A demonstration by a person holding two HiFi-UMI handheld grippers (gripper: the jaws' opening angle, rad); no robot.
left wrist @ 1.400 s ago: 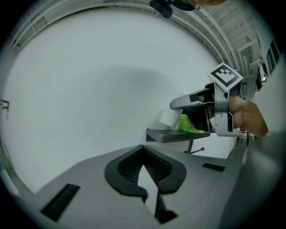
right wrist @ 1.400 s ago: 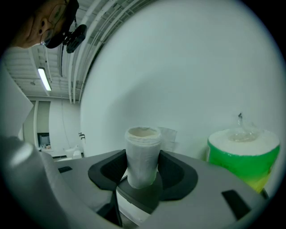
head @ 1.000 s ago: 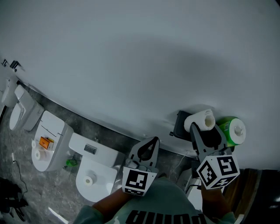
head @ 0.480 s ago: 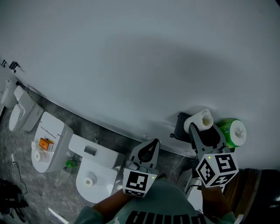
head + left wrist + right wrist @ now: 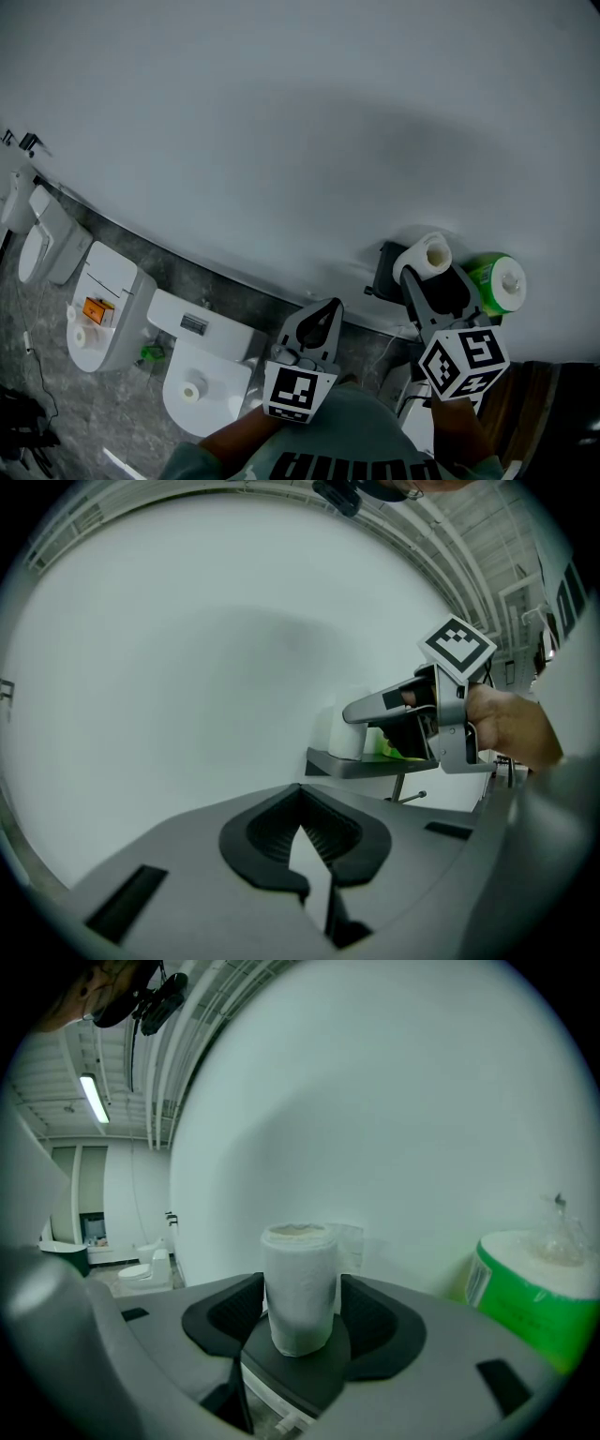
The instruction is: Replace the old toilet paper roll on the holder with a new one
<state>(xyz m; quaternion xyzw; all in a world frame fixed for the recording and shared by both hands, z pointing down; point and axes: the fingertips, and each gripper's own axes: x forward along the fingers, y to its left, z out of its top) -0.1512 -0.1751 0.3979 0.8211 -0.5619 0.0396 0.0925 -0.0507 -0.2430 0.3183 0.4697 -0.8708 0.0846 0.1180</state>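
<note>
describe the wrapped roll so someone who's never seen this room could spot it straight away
On the big white wall, find the small grey shelf fixed to it. Two rolls stand on it; yours is the green-wrapped roll at the right end, fatter than the bare white roll beside it and the only one in coloured plastic.
</note>
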